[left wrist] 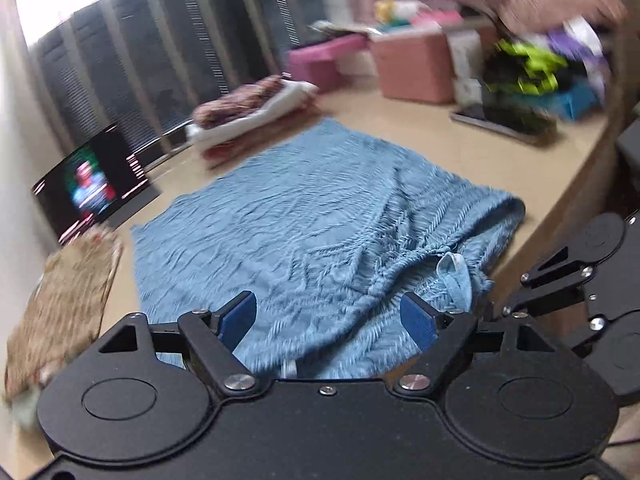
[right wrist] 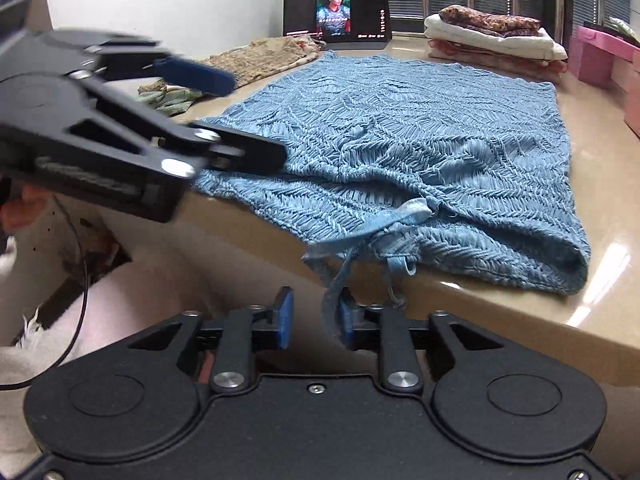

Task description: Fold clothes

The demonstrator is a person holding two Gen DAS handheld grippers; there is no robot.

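A blue knitted garment (left wrist: 304, 224) lies spread on the beige table (left wrist: 460, 152), its near edge bunched with thin straps (right wrist: 360, 236) hanging over the table's front edge. It also shows in the right wrist view (right wrist: 400, 128). My left gripper (left wrist: 328, 320) is open and empty, hovering over the garment's near edge; it shows in the right wrist view (right wrist: 224, 116) at the left. My right gripper (right wrist: 314, 322) is open just below the table edge, with a dangling strap (right wrist: 332, 300) hanging between its fingers, not clamped.
A stack of folded clothes (right wrist: 496, 36) sits at the back. A tablet (right wrist: 336, 10) playing video stands behind the garment. A brown patterned cloth (right wrist: 256, 60) lies at the left. Pink boxes (left wrist: 412, 64) and a clothes pile (left wrist: 532, 68) stand at the right.
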